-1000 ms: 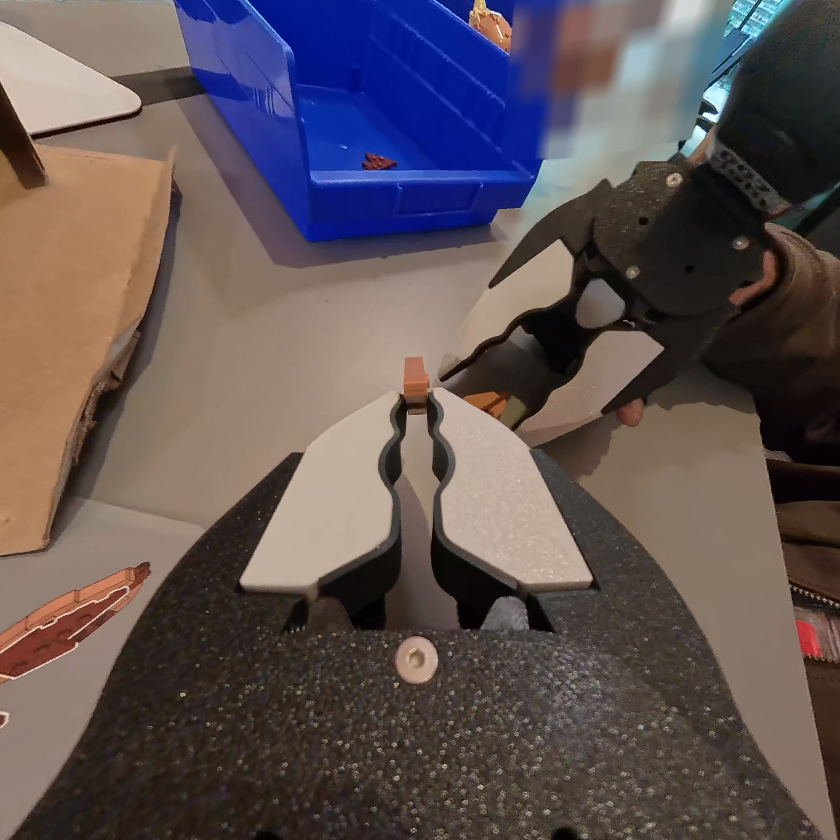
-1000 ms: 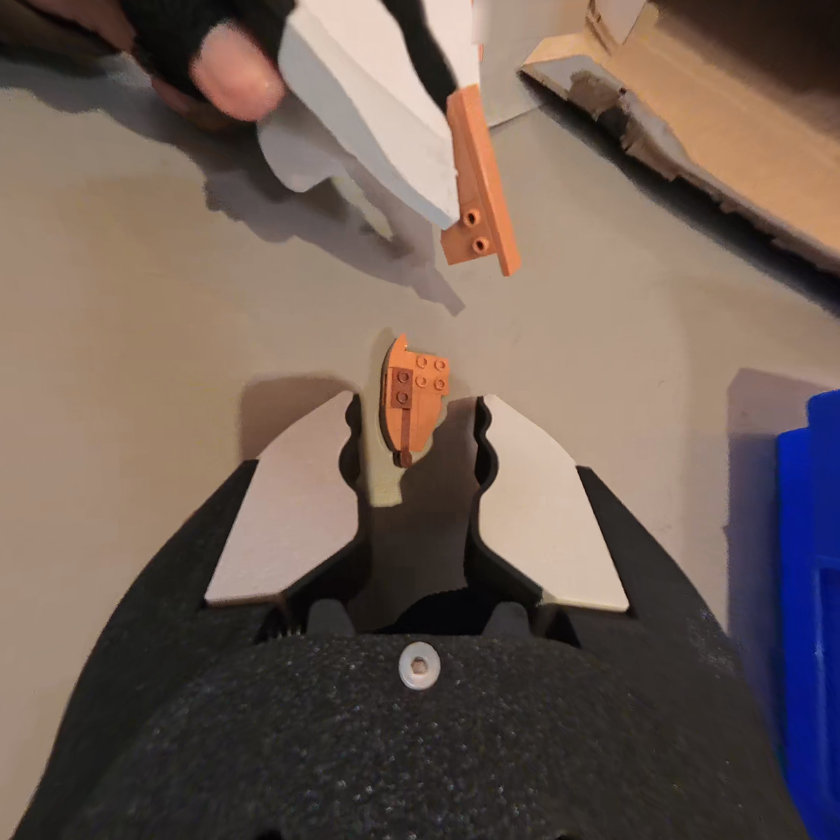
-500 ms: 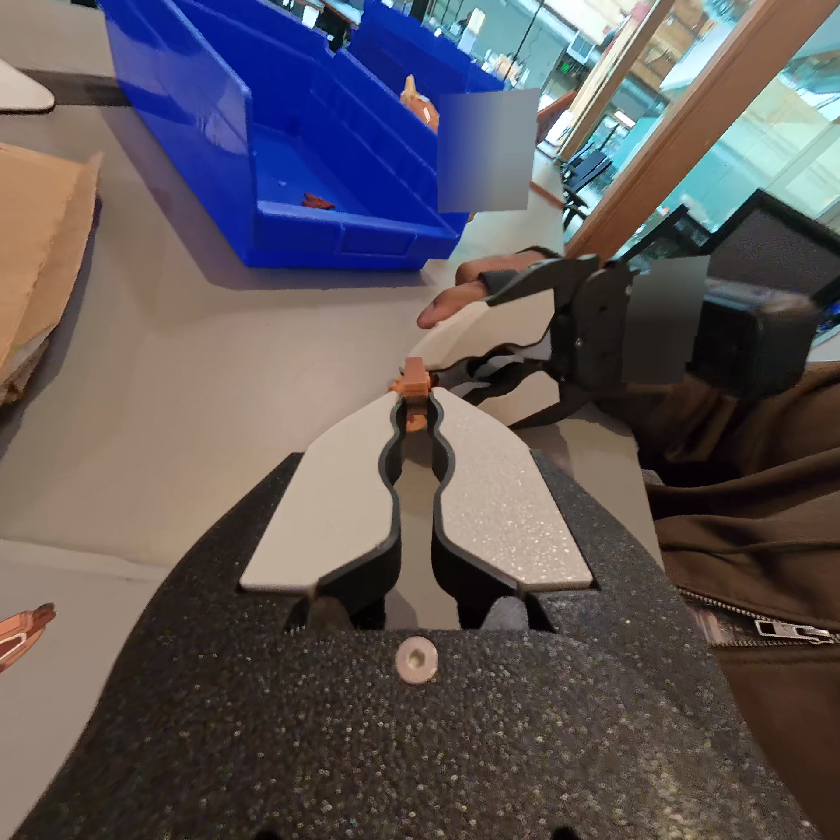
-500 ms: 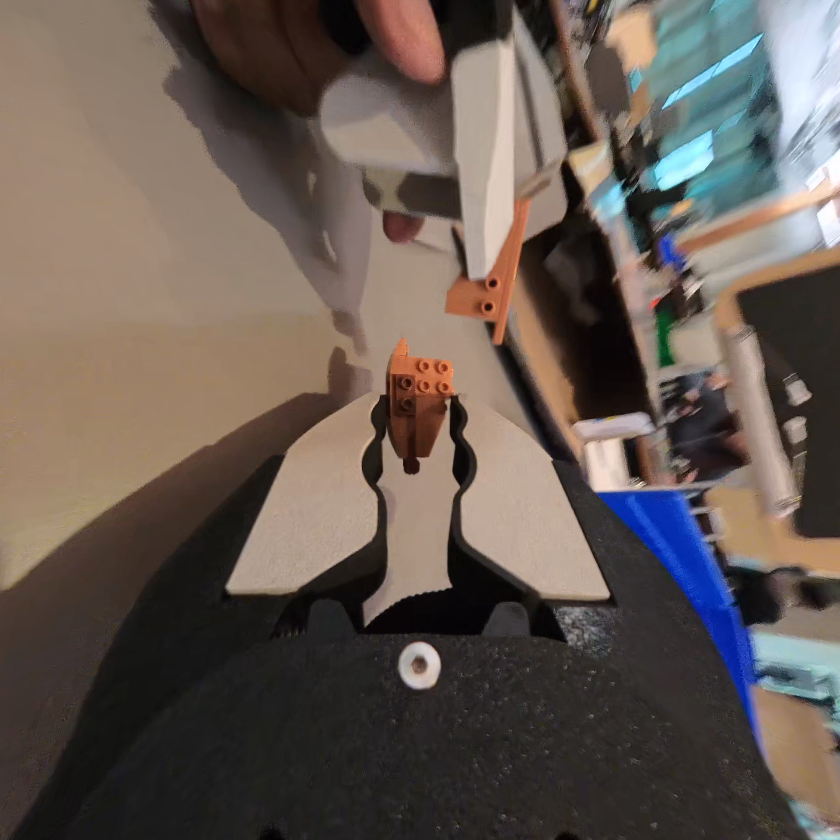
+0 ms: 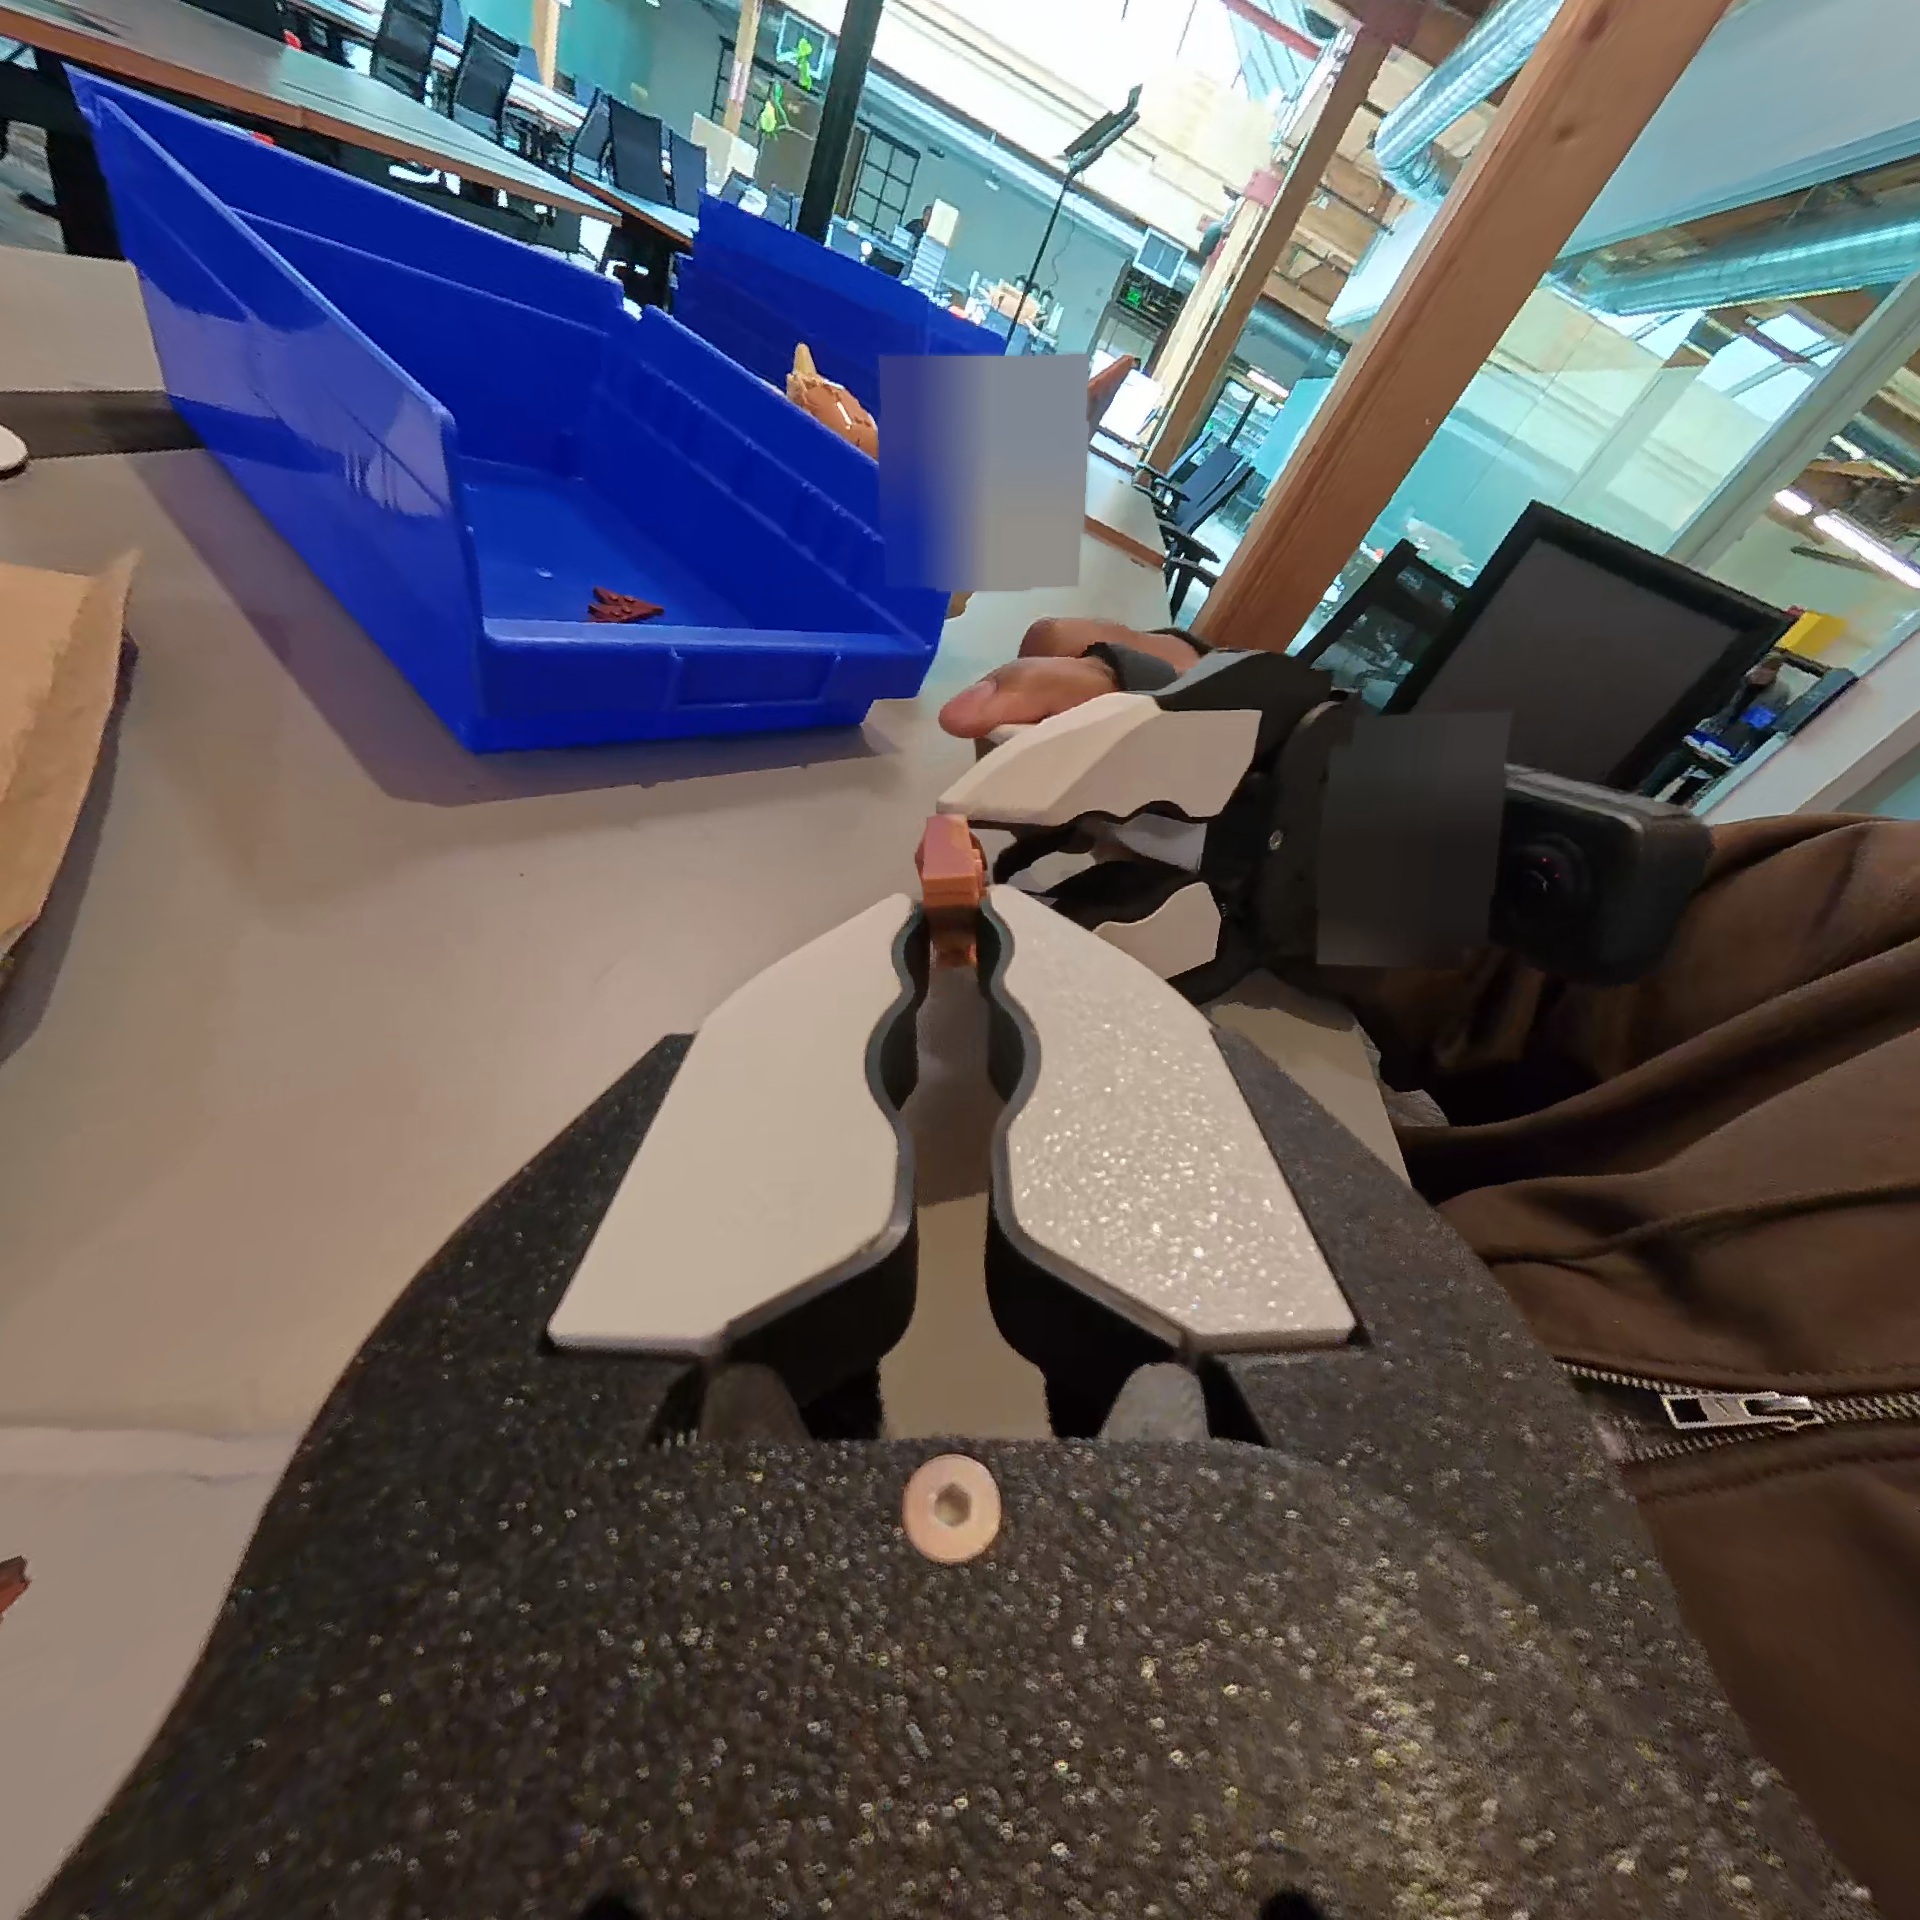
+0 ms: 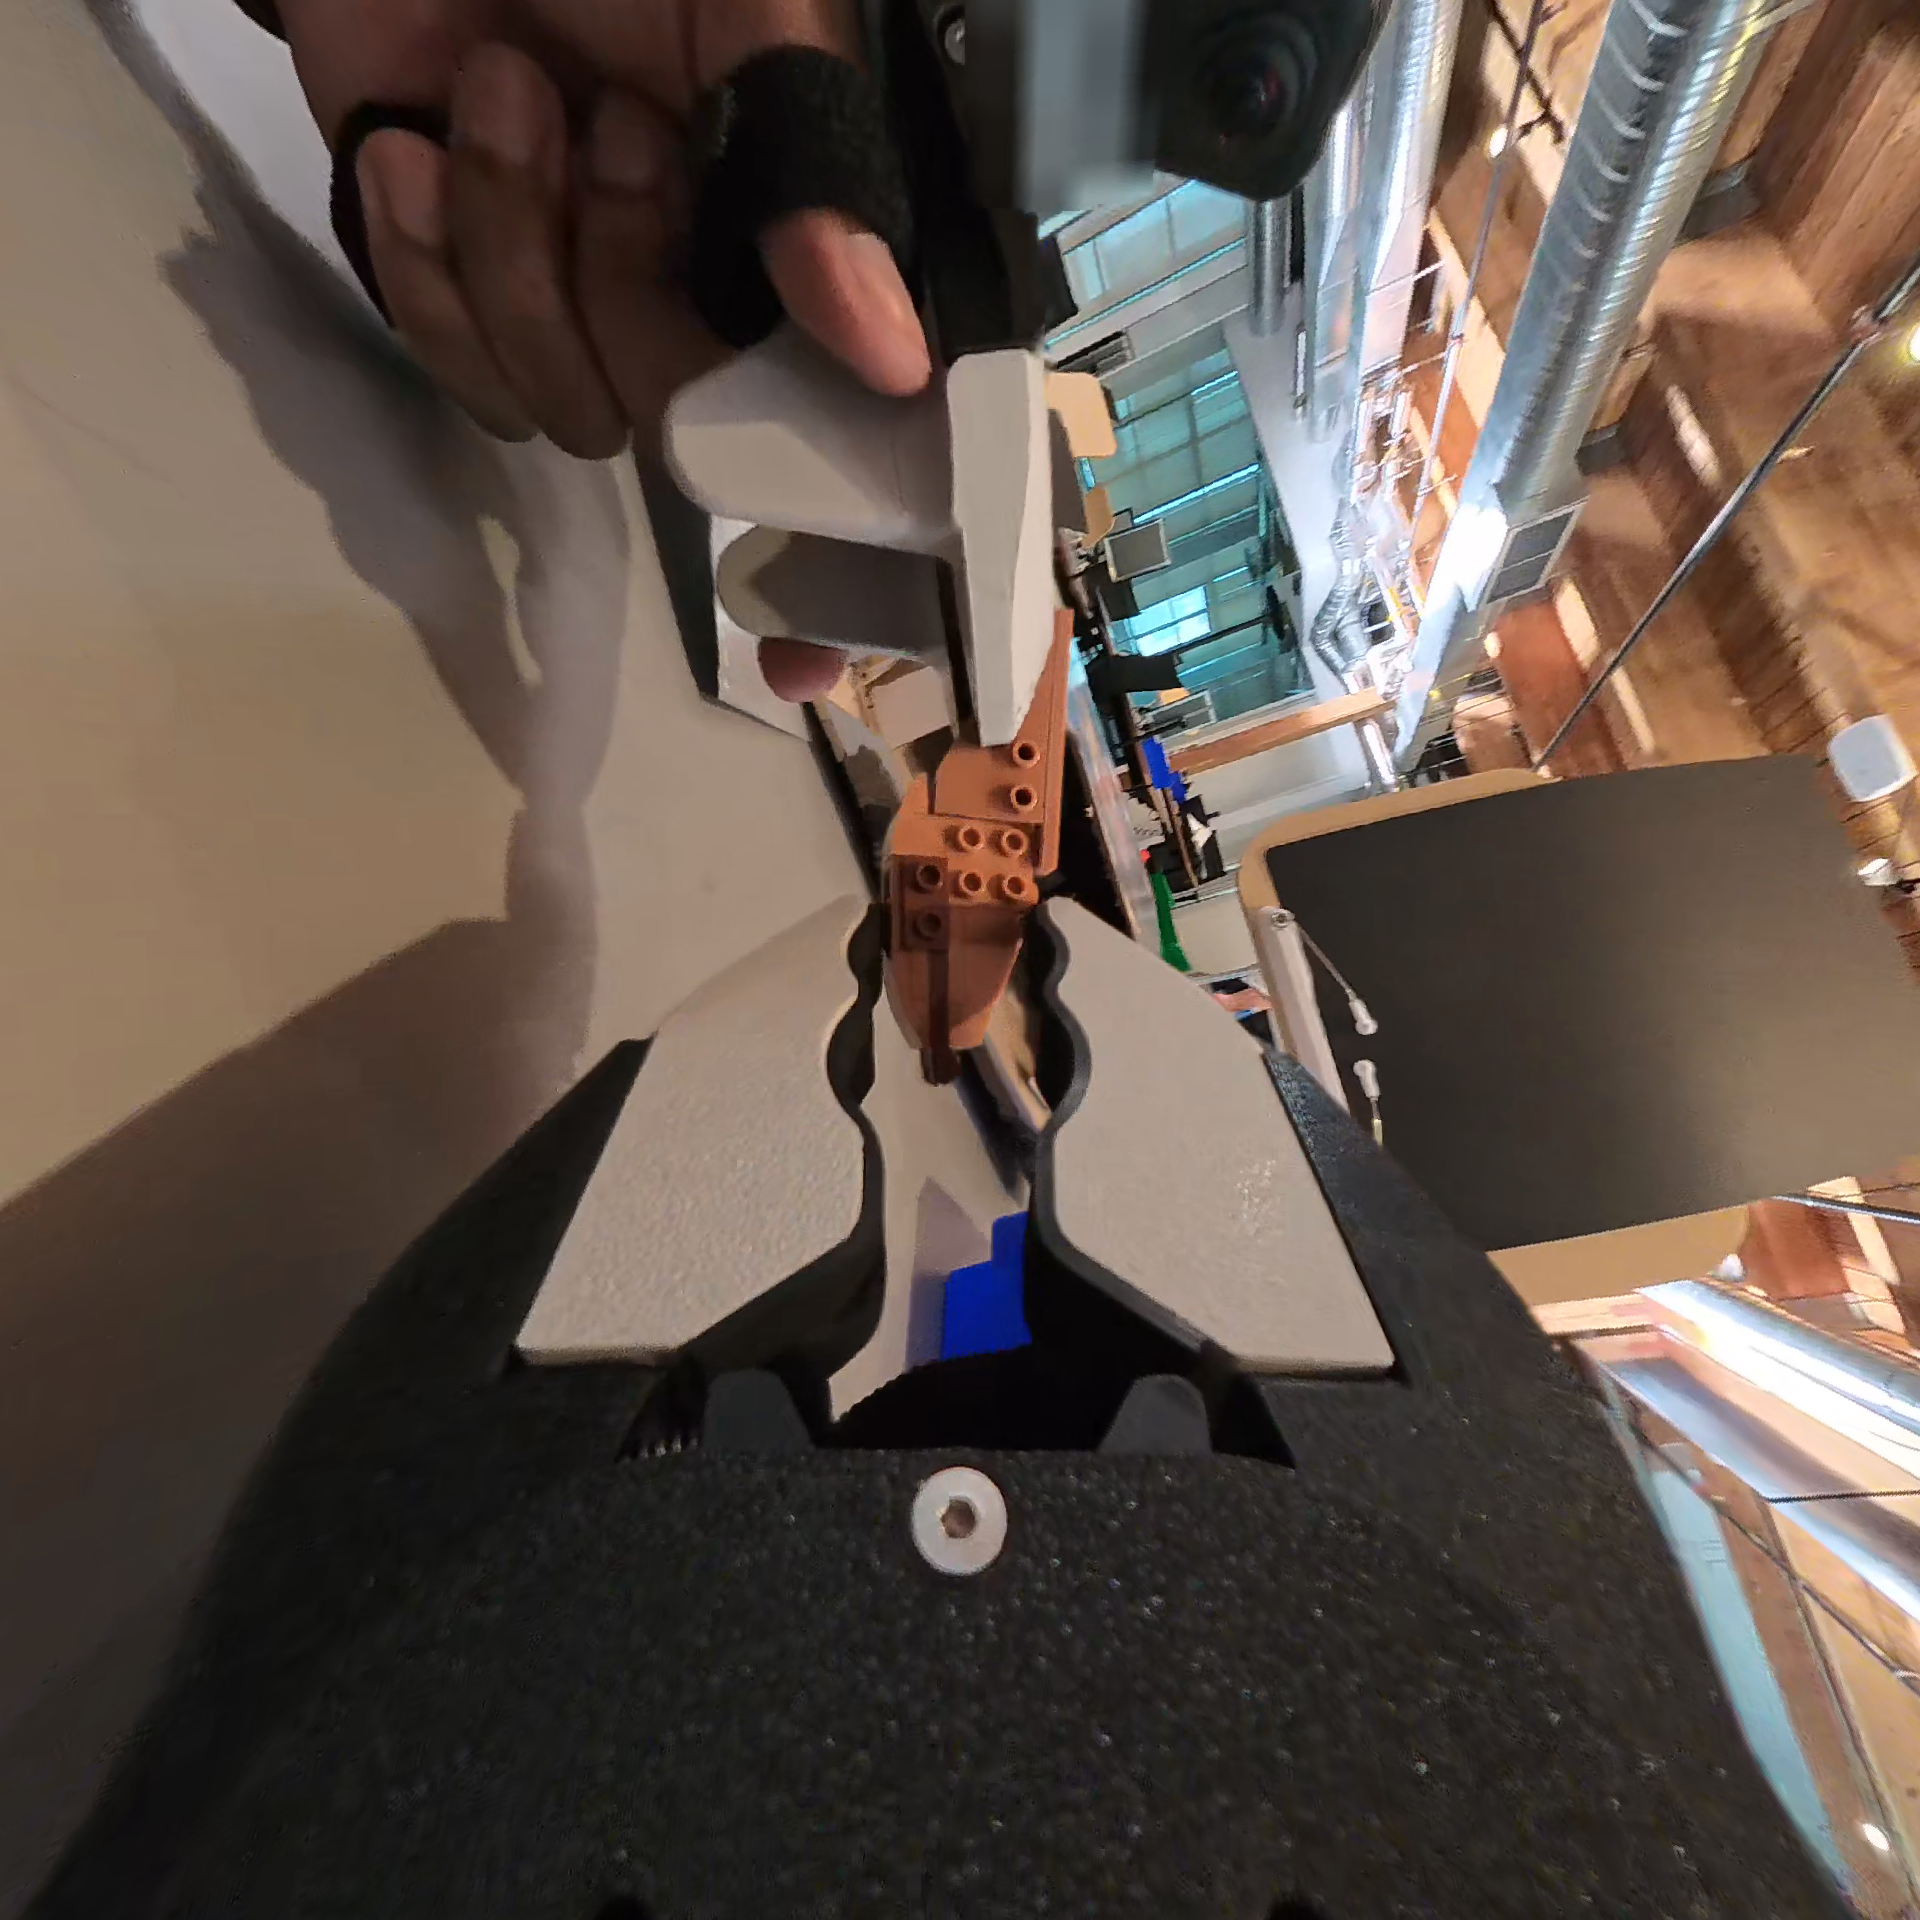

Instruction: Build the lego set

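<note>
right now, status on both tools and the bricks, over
Left tool shut on thin orange wedge plate. Right tool shut on brown-orange brick assembly. The two pieces meet edge to edge between the tools. Blue bin behind, apart.

Both wrist cams are sitting close behind their own fingers, looking along them. Left is facing the blue bin (image 5: 665, 582) over the surface (image 5: 312, 935); right is rolled sideways. Both are sharing the brick pieces (image 6: 966, 904).

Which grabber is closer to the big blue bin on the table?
Neither clearly: the left gripper and right gripper meet brick to brick at one spot, in front of the blue bin and off to its right.
</note>
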Demonstrator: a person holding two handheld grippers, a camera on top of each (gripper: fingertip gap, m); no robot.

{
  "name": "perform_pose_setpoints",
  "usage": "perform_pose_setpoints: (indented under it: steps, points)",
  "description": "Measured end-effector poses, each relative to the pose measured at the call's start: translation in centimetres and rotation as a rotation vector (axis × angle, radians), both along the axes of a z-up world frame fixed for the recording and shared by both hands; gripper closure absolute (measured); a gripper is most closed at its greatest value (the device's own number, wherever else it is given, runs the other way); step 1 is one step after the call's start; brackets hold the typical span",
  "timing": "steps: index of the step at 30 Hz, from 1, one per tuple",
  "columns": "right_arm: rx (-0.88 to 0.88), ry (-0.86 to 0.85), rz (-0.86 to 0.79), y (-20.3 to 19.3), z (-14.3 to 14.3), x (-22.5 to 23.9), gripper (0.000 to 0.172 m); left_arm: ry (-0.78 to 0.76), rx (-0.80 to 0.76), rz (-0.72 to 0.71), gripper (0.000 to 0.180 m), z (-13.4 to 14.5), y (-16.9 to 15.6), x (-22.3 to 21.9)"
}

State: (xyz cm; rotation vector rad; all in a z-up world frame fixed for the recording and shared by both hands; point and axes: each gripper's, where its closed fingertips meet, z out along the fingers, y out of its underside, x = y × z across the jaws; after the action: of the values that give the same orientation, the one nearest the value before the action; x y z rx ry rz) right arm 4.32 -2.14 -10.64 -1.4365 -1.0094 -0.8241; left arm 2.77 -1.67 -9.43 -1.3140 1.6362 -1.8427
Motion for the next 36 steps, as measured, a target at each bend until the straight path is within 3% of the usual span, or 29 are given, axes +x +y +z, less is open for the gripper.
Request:
perform_pose_setpoints:
  steps: [8,18,36]
  points:
    - [0.116,-0.066,0.017,-0.4,1.5,-0.6,0.146,-0.007,-0.052,-0.009,0.173,0.5,0.2,-0.2]
    - [0.115,-0.087,-0.025,-0.1,1.5,0.0,0.146,-0.069,-0.050,0.019,0.173,1.8,0.7,-0.3]
    - [0.132,-0.132,-0.055,0.0,1.5,0.0,0.144,-0.040,0.001,-0.008,0.173,1.0,-0.4,-0.3]
